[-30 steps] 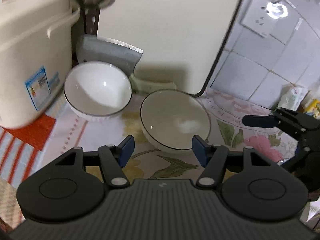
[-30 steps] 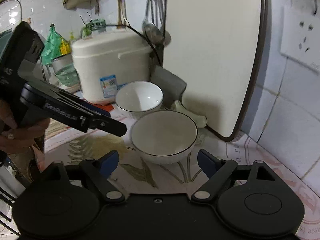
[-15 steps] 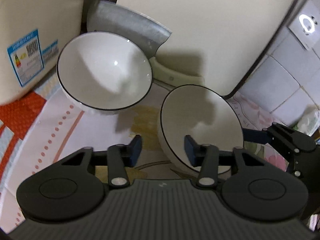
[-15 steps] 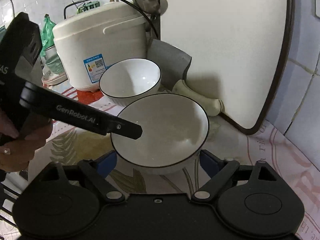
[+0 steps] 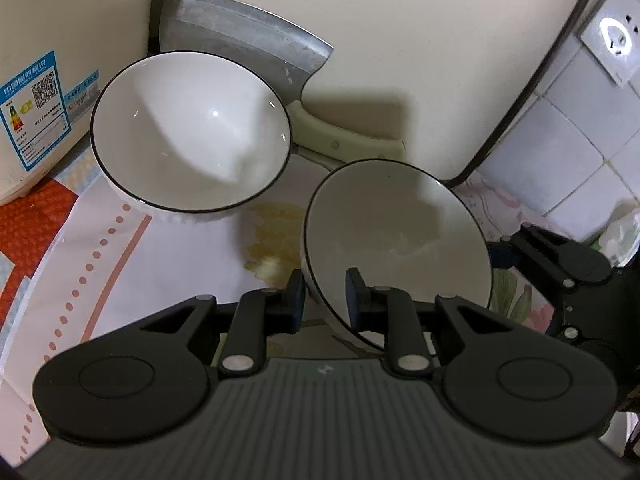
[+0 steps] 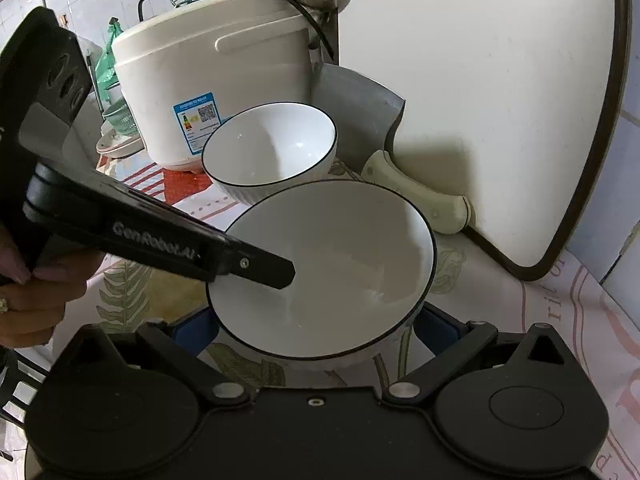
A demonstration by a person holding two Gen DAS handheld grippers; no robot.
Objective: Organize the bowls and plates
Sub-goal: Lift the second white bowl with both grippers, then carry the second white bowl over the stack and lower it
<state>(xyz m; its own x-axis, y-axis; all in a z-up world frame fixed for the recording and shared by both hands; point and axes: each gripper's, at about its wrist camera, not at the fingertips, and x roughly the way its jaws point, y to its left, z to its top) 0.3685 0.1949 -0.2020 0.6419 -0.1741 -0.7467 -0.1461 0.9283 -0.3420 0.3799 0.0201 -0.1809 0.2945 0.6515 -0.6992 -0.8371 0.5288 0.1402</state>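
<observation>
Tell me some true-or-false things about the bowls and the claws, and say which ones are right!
1. There are two white bowls with dark rims, a near bowl and a far bowl. True.
2. The left claw has one finger inside the near bowl and one outside it. True.
3. The far bowl is stacked inside the near bowl. False: it stands on its own, next to the rice cooker.
4. The right claw is shut tight. False: it is wide open, with a finger on each side of the near bowl.
5. A cleaver stands behind the far bowl. True.
6. The rice cooker is red. False: it is creamy white.
</observation>
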